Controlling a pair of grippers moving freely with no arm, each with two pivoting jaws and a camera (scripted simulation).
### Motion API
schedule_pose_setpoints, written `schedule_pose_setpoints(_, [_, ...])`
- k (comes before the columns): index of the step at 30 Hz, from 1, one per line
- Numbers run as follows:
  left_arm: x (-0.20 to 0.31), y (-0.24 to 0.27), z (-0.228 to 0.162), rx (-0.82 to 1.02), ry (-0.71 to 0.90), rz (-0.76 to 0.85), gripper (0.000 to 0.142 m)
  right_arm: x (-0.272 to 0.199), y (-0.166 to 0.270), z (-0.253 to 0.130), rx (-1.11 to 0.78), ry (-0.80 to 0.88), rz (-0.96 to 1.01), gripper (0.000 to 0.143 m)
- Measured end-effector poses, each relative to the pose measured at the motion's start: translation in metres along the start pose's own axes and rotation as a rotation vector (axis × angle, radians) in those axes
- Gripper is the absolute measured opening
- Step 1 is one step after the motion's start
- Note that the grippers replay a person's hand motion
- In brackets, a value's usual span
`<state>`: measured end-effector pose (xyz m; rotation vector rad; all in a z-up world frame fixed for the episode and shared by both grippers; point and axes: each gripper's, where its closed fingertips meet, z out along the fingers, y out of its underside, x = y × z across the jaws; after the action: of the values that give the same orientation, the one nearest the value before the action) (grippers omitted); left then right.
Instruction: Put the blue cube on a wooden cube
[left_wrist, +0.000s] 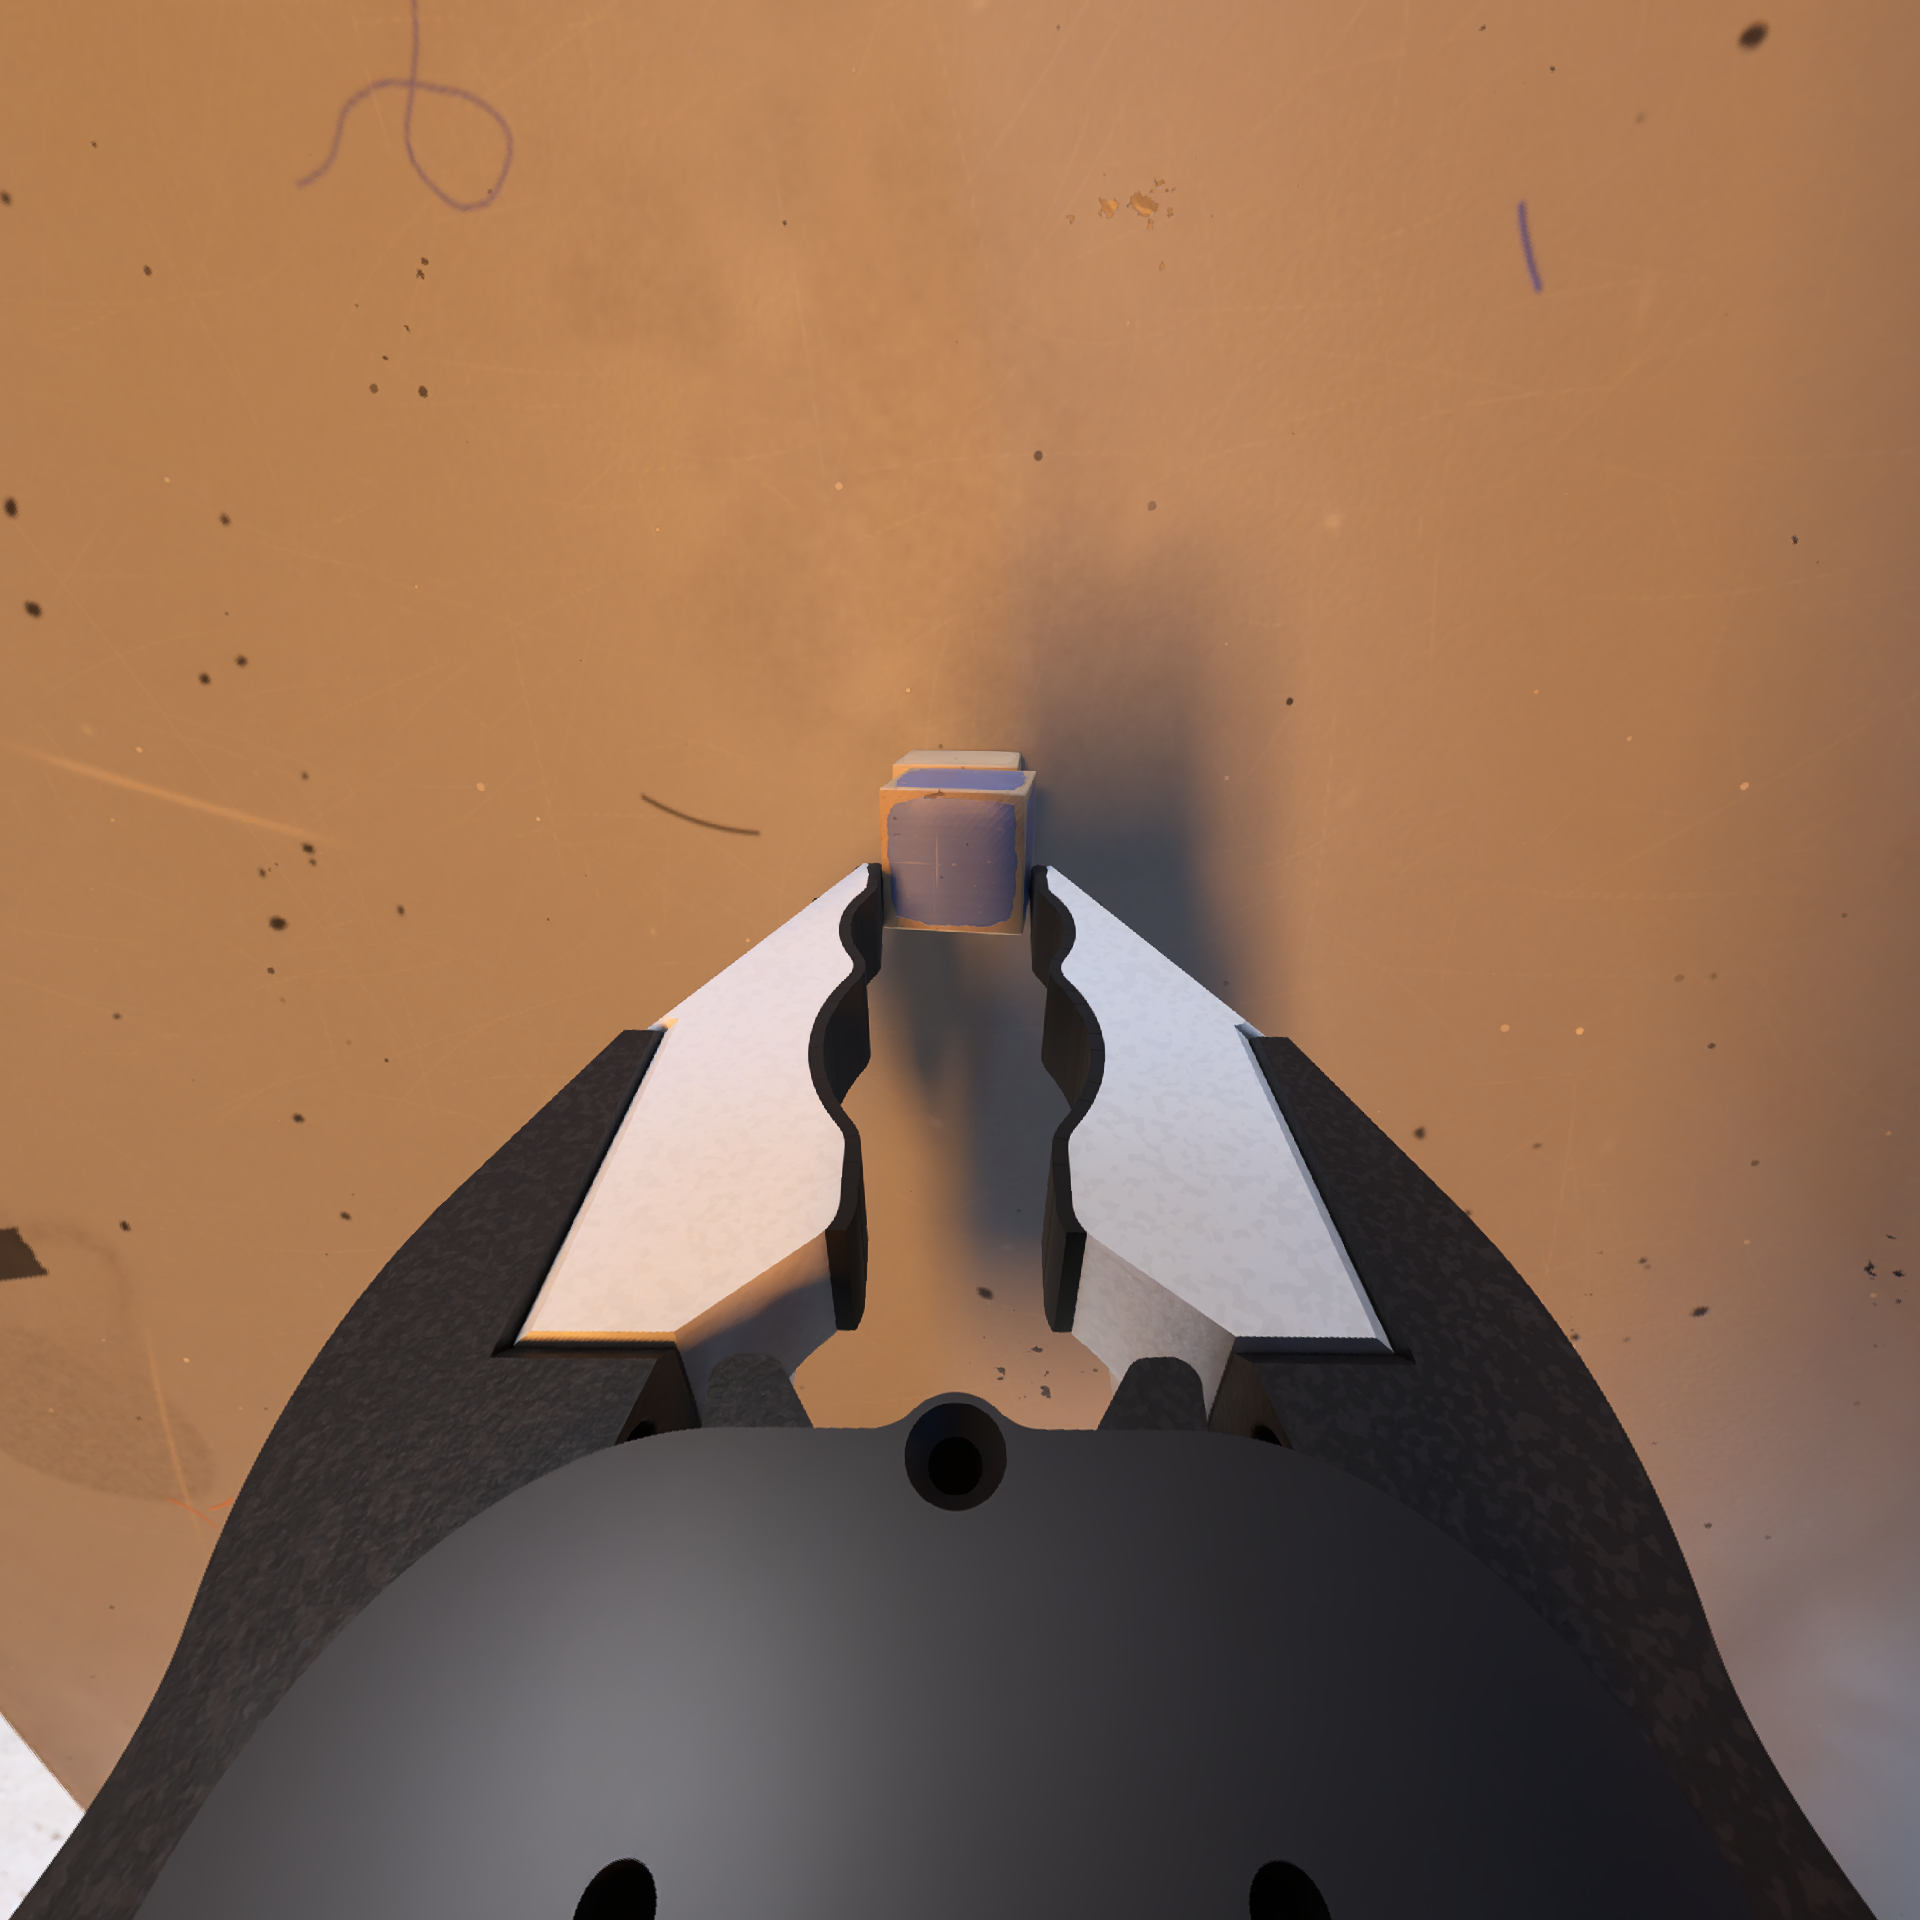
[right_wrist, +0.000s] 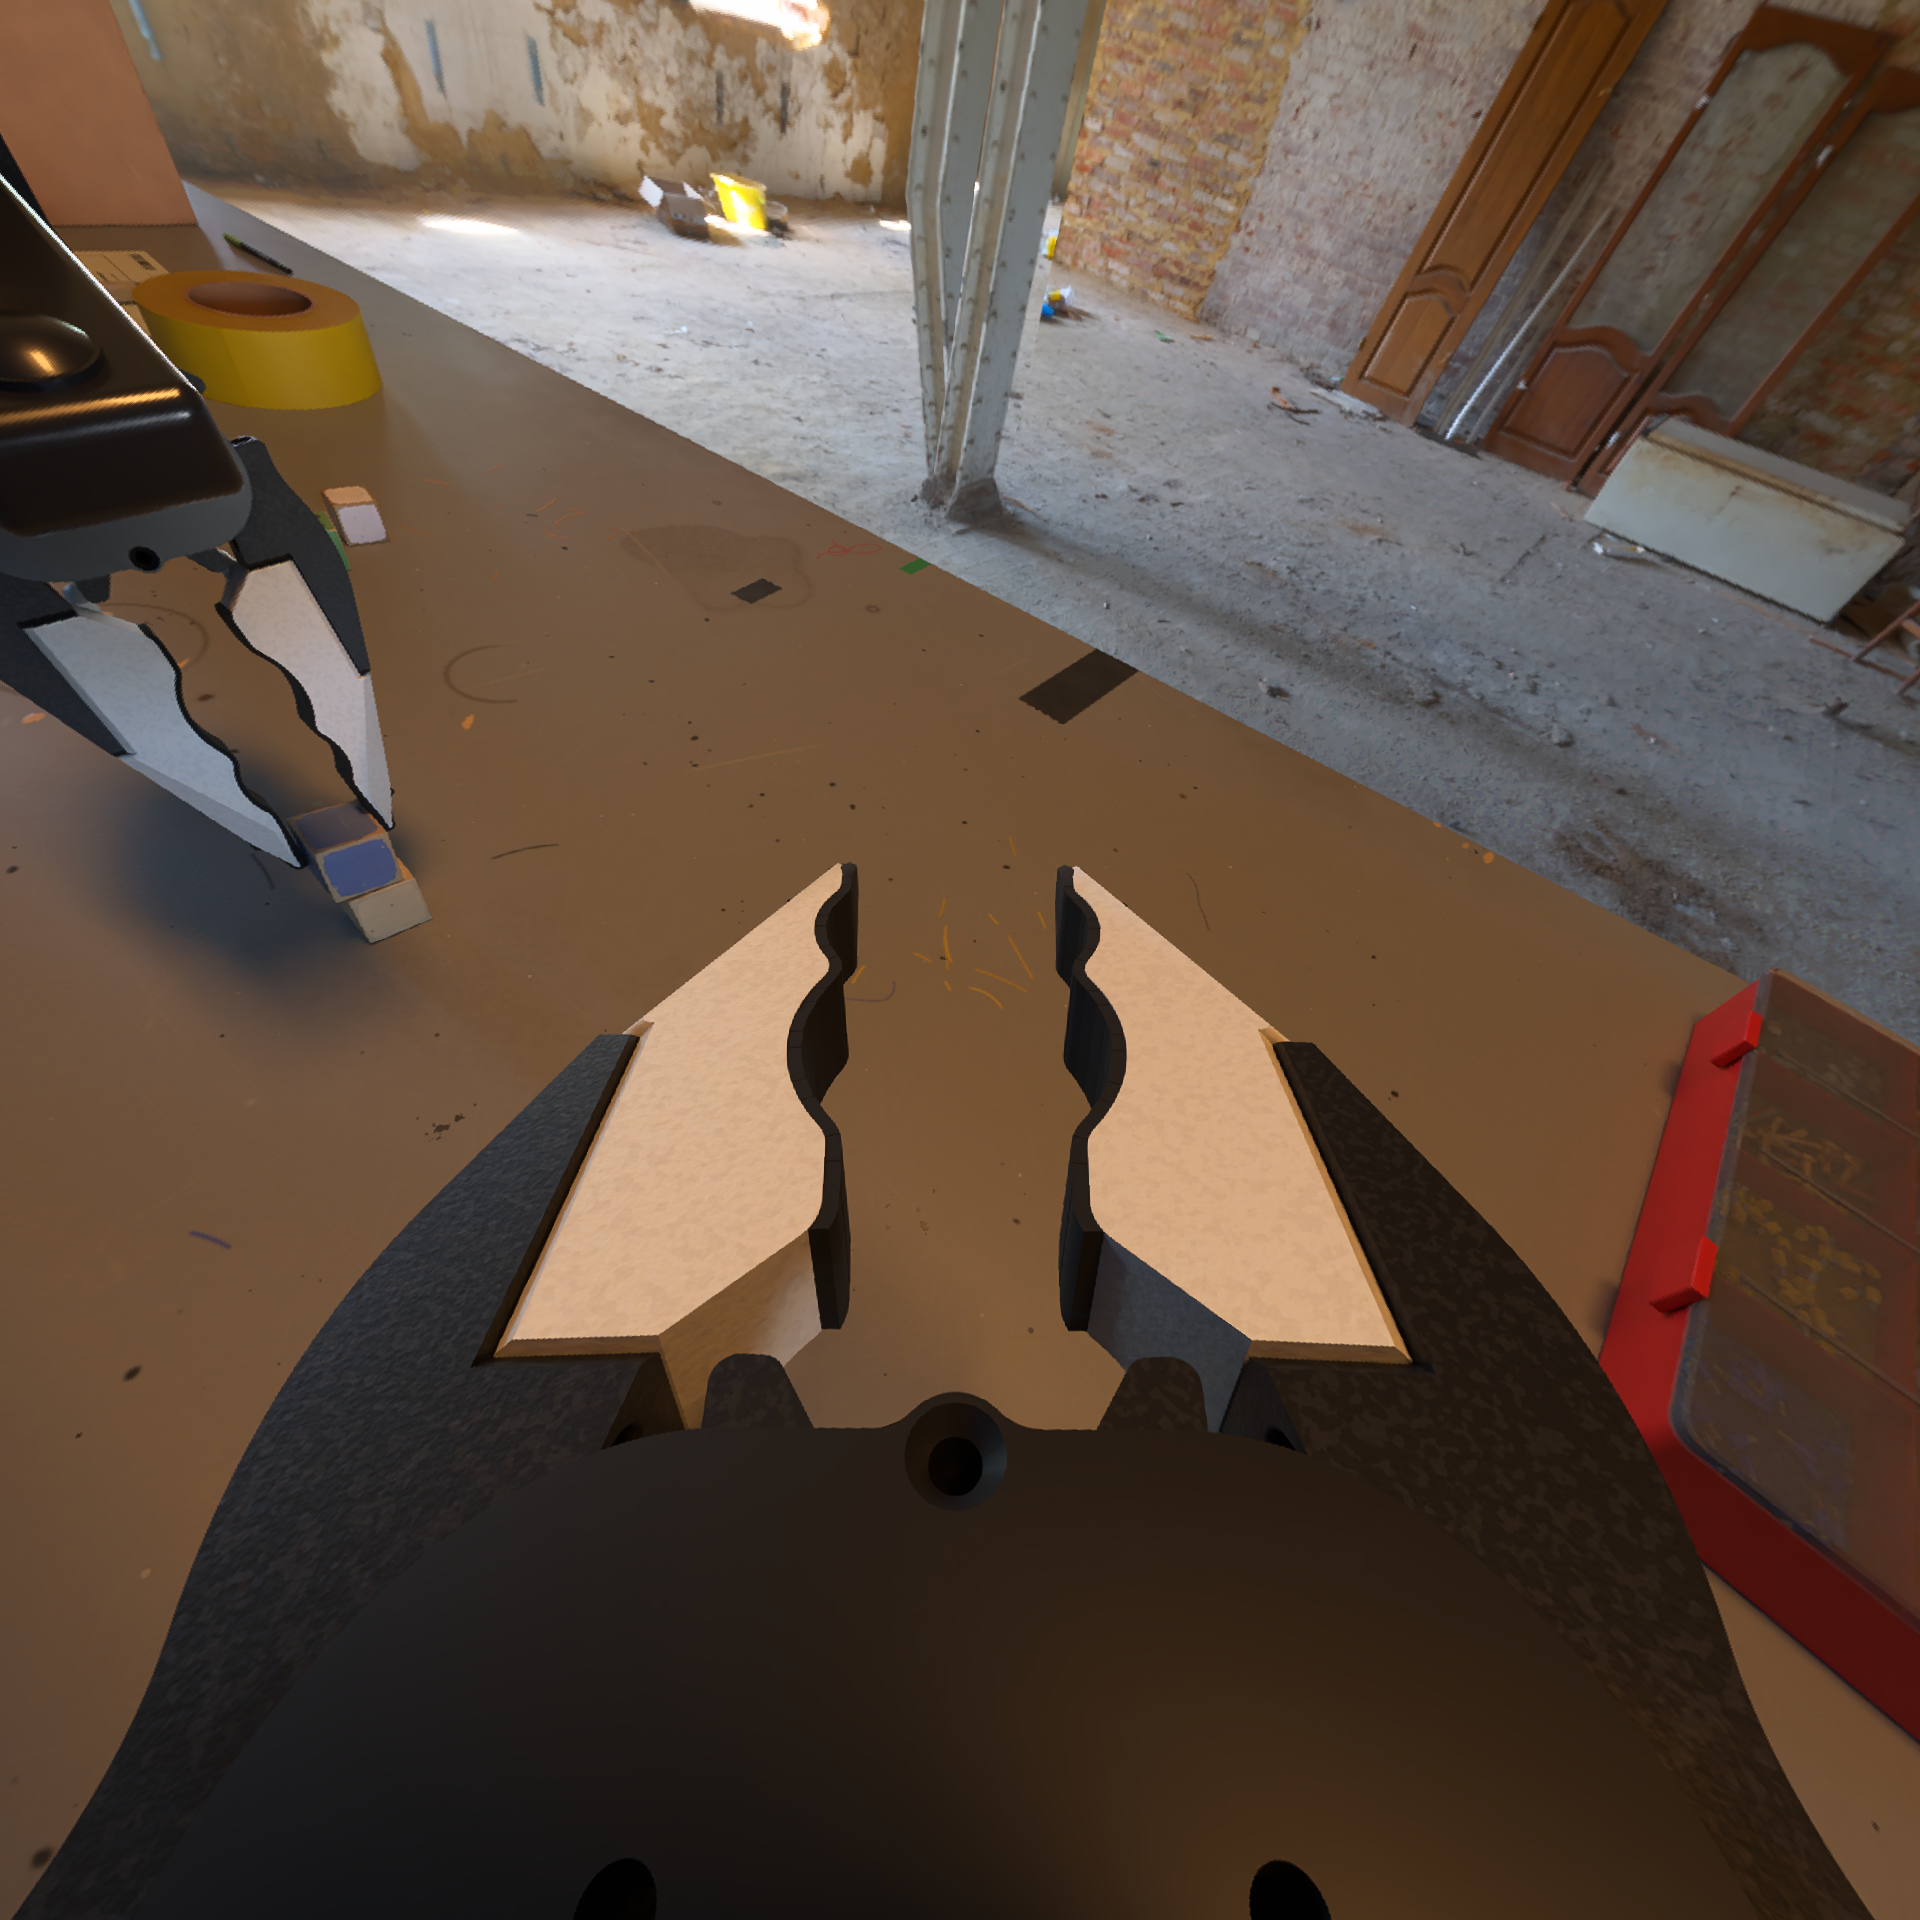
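The left gripper (left_wrist: 954, 894) is right at the stack now, fingers pressed to both sides of the small blue-faced cube with pale wooden edges (left_wrist: 954, 864), dead centre of the left wrist view. Below and behind it peeks the plain light wooden cube (left_wrist: 956, 761). From the right wrist view, at the left edge of the frame, the blue cube (right_wrist: 355, 862) seems to sit on that wooden cube (right_wrist: 393, 908), a little offset toward the fingers; whether it rests with its full weight I cannot tell.

So I judge this the placing step, nearly done. Next call: part the fingers gently, then lift straight away so nothing drags the top cube off.

The right gripper (right_wrist: 956, 883) hangs idle over the brown scuffed worktop (right_wrist: 623, 1039), jaws apart, nothing between them. A second pale cube (right_wrist: 353, 514) lies well apart in the upper left, near a yellow tape roll (right_wrist: 260, 343).
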<state>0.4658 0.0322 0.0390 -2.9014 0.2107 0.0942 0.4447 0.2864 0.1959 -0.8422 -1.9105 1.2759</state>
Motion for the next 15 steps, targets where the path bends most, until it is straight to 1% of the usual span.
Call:
schedule_pose_setpoints(5, [0.002,0.000,0.002,0.004,0.009,-0.002,0.027,0.001,0.001,0.000,0.001,0.002,0.006,0.038])
schedule_pose_setpoints(9, [-0.002,-0.002,0.002,0.010,-0.018,-0.009,0.027,0.000,0.002,0.001,-0.004,-0.005,0.008,0.038])
schedule_pose_setpoints(10, [-0.003,-0.003,0.001,0.018,-0.023,-0.007,0.040,0.000,0.003,0.001,-0.006,-0.007,0.008,0.038])
schedule_pose_setpoints(11, [-0.003,-0.004,-0.001,0.023,-0.023,-0.004,0.046,0.000,0.003,0.002,-0.008,-0.007,0.007,0.038])
schedule_pose_setpoints(13, [-0.005,-0.004,-0.009,0.018,-0.046,0.003,0.049,-0.001,0.003,0.002,-0.008,-0.009,0.006,0.038])
schedule_pose_setpoints(15, [-0.005,-0.007,-0.025,0.041,-0.059,0.011,0.049,-0.001,0.003,0.002,-0.008,-0.009,0.007,0.038])
